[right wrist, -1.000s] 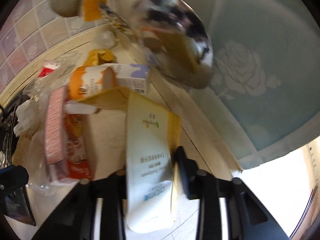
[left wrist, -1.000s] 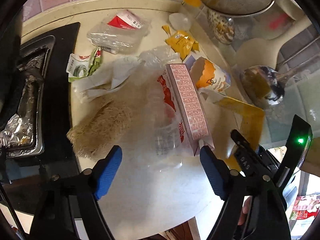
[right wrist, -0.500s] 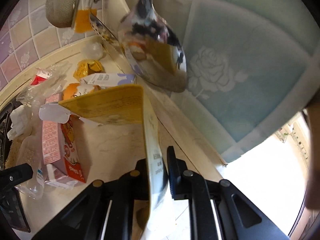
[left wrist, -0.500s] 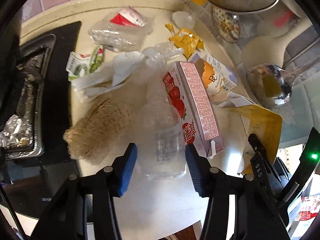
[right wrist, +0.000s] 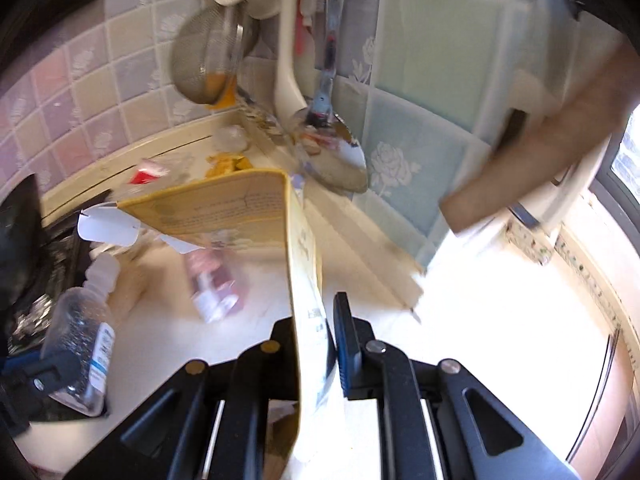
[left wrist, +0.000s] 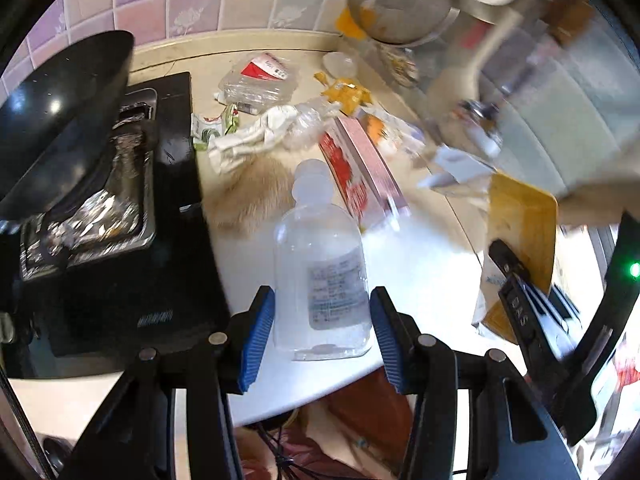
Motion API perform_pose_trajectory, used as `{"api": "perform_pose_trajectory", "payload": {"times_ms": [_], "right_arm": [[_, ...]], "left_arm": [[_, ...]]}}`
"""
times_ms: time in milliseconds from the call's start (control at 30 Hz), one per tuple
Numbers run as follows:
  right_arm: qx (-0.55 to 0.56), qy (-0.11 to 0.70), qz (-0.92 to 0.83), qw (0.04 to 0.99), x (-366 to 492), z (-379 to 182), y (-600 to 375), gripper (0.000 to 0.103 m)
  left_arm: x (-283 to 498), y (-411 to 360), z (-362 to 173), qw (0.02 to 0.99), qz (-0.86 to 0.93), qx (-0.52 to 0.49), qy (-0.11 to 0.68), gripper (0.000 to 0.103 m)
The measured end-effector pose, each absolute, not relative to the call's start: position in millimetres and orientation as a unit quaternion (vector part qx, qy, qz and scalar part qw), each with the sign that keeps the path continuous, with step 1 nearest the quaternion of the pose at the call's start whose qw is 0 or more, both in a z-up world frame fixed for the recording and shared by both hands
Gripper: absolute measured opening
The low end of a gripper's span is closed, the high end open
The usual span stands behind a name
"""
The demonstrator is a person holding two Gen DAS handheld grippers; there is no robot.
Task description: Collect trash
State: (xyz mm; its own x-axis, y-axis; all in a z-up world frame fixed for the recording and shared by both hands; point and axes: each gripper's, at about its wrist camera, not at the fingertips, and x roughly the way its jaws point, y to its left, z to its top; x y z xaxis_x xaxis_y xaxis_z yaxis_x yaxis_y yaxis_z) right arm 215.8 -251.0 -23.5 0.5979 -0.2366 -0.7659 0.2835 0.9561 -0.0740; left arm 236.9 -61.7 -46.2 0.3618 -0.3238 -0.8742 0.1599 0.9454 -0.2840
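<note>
Pale countertop (left wrist: 420, 264) filling the middle of the left wrist view, littered with trash toward the top of the frame. Black stove (left wrist: 120, 264) taking up the left side, crumpled foil (left wrist: 96, 216) lining its burner pan, dark wok (left wrist: 60, 120) sitting upper left. Pastel tiled wall (right wrist: 432, 48) across the top of the right wrist view, with a mesh strainer (right wrist: 204, 60), a white spatula (right wrist: 288, 60) and a shiny ladle (right wrist: 340, 160) hanging there, all a bit blurry.

Yellow flattened carton (right wrist: 224, 208) dead centre in the right view: printed yellow panel fanned out to the left, white torn flap at its far left end, folded edge running down into the right gripper (right wrist: 320, 344). Jaws pinched tight on that carton edge, blue pad (right wrist: 345, 344) pressed on its right face.

Clear plastic bottle (left wrist: 320, 272) at lower centre of the left view: see-through, white cap pointing away up the frame, paper label with small print on its side, looks empty. Left gripper (left wrist: 320, 332) clamped on the bottle's base end, blue pads (left wrist: 258, 336) against both sides after just closing in.

Red and pink juice box (left wrist: 360, 172) lying just above the bottle. Tan fibrous scrubber (left wrist: 256, 196) to its left. White crumpled wrapper (left wrist: 248, 140) and small yellow wrapper (left wrist: 346, 94) further up.
</note>
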Motion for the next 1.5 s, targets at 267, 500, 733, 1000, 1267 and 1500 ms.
{"api": "perform_pose_trajectory", "payload": {"times_ms": [267, 500, 733, 1000, 1267, 1500], "right_arm": [[0.058, 0.46, -0.115, 0.878, 122.5, -20.6, -213.4, 0.011], [0.065, 0.508, -0.104, 0.853, 38.0, -62.7, -168.4, 0.011], [0.098, 0.601, -0.094, 0.788, -4.3, -160.5, -150.0, 0.011], [0.112, 0.68, -0.078, 0.72, -14.9, -310.1, -147.5, 0.009], [0.1, 0.714, -0.063, 0.69, -4.4, -449.6, -142.5, 0.009], [0.097, 0.722, -0.065, 0.682, -2.3, -482.9, -142.6, 0.01]], "left_arm": [[126.8, -39.2, -34.1, 0.831, -0.186, 0.009, 0.524, 0.048], [45.4, -17.0, -66.9, 0.811, -0.236, 0.055, 0.532, 0.048], [13.4, 4.1, -156.2, 0.772, -0.244, 0.049, 0.585, 0.049], [17.0, 4.0, -290.9, 0.745, -0.234, 0.041, 0.623, 0.05], [42.5, -0.7, -436.4, 0.728, -0.209, 0.05, 0.651, 0.051], [43.6, -4.3, -482.1, 0.717, -0.2, 0.062, 0.664, 0.081]]}}
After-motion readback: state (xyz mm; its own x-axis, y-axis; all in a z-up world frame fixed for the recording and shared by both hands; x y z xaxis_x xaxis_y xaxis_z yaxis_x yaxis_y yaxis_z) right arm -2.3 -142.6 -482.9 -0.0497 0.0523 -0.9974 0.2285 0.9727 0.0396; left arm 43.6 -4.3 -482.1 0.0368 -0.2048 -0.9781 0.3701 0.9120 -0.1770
